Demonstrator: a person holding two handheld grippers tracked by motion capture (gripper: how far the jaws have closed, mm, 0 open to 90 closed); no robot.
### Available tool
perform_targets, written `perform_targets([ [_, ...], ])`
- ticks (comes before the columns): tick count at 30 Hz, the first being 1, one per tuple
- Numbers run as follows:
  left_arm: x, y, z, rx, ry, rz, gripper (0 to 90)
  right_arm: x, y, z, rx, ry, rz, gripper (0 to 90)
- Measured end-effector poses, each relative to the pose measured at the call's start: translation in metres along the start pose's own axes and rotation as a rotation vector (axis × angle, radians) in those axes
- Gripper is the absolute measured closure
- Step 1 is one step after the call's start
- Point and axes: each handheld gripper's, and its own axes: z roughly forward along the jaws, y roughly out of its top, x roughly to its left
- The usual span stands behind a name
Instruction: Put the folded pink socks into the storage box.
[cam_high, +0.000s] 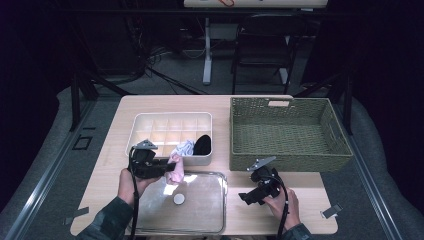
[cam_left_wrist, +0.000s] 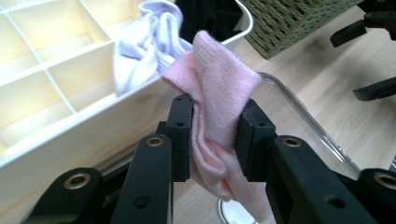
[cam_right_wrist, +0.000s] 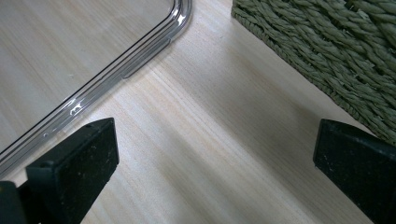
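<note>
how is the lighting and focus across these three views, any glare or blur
High view: dim, dark surroundings, the clear lid shows a pale glare patch. Left gripper view: bright, the pink sock sharp, the near black fingers slightly soft. Right gripper view: evenly lit, the woven basket crisp, near fingers blurred.

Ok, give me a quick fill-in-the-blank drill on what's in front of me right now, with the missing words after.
1. The left gripper is clamped on a ____ sock.
2. In the divided organizer, a white sock lies beside a ____ one.
3. The right gripper hovers with its jaws ____ and nothing between them.
4. The woven basket on the table's right side holds ____.

Missing words: pink; black; open; nothing
</note>
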Motion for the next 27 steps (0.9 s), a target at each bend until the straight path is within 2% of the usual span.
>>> perform_targets([
  [5,0.005,0.003,-0.006,-0.006,0.043,0.017,70.1,-0.001,0.0,0.0,0.002,0.008,0.003,0.0],
  [9,0.01,0.004,-0.01,-0.024,0.073,0.014,70.1,-0.001,0.0,0.0,-0.004,0.015,0.005,0.0],
  [16,0.017,0.007,-0.017,-0.047,0.108,0.006,70.1,-0.001,0.0,0.0,-0.007,0.021,0.005,0.0],
  [21,0.021,0.011,-0.024,-0.061,0.133,0.016,70.1,-0.001,0.0,-0.001,-0.004,0.022,0.007,0.0],
  [25,0.025,0.016,-0.03,-0.11,0.157,0.001,70.0,-0.002,0.0,-0.001,-0.01,0.022,0.008,0.0],
  [27,0.029,0.018,-0.034,-0.136,0.145,-0.024,70.0,-0.002,0.0,-0.001,-0.014,0.023,0.006,0.0],
])
